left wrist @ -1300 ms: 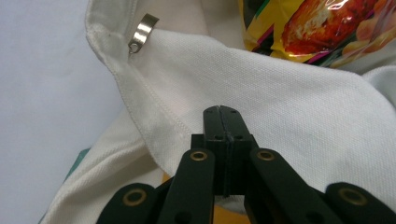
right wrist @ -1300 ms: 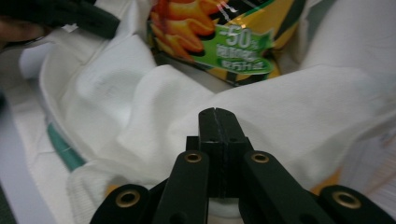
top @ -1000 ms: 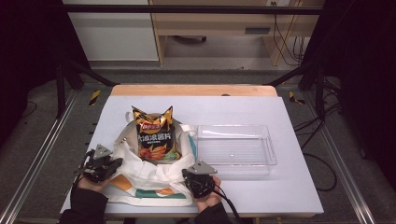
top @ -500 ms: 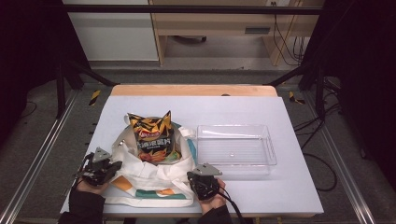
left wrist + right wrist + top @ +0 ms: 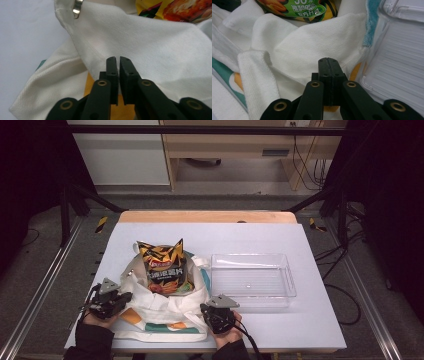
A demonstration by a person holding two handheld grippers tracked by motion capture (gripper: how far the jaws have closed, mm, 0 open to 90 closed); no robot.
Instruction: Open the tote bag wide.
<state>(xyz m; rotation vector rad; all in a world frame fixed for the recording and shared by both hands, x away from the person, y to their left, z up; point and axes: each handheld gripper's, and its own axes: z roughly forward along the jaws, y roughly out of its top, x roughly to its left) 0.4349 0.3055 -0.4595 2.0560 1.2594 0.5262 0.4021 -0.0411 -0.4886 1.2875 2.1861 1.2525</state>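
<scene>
A white tote bag with teal and orange print lies crumpled at the table's near left. An orange-and-black chip packet stands upright out of its mouth. My left gripper sits at the bag's left edge. In the left gripper view its jaws are pressed almost together on a fold of the white cloth, with the packet beyond. My right gripper is at the bag's right edge. Its jaws are flush together where the cloth creases, below the packet's green label.
A clear plastic tray stands just right of the bag; its wall is close beside my right jaws. A metal ring hangs on the bag's rim. Bare white tabletop lies behind the bag and the tray.
Both grippers have drawn slightly toward the near edge. The bag's rim has spread lower around the packet, and the packet's top has sunk a little.
</scene>
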